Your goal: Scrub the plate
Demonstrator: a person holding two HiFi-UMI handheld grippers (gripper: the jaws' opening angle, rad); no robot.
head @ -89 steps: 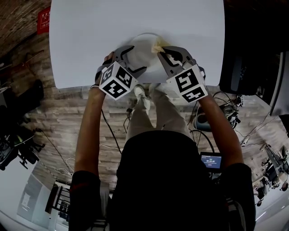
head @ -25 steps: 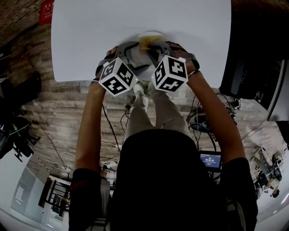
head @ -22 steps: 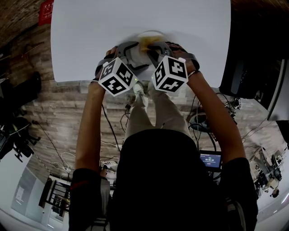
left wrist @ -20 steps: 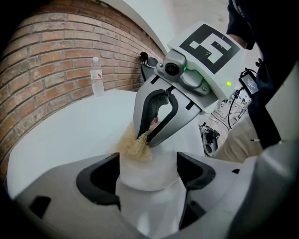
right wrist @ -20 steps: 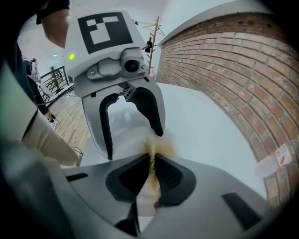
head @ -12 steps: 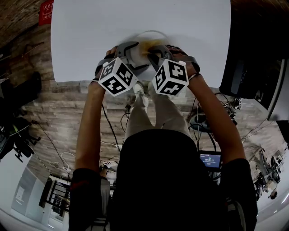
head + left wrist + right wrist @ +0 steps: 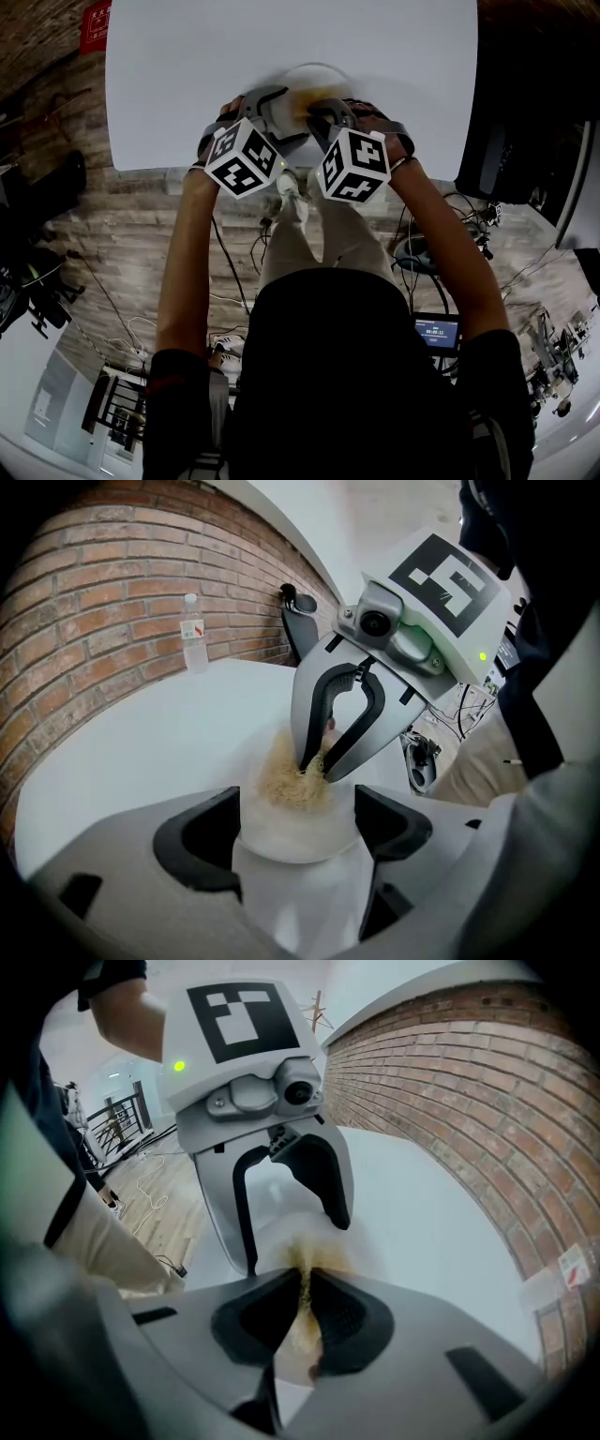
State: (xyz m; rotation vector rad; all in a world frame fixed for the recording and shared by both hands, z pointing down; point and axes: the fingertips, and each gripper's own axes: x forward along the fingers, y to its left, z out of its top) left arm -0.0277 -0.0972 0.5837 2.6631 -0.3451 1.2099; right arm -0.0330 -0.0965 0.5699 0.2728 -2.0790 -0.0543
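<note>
Right gripper (image 7: 307, 1288) closer to left gripper (image 7: 298, 822) now, fingers (image 7: 345, 1321) pinched on yellow scrubber (image 7: 289, 782); left fingers (image 7: 202, 841) clamped on plate (image 7: 281, 829).

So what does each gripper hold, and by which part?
Right gripper pinches the tan scrubber by its top; left gripper clasps the plate by its near rim.

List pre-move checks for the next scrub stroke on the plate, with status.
1. Right gripper shut on scrubber: ok.
2. Scrubber in contact with plate: ok.
3. Left gripper bracing plate, jaws against both sides of its rim: ok.
4. Plate seated flat on table: cannot tell.
5. Water bottle clear of the stroke: ok.
6. Plate surface clean: cannot tell.
</note>
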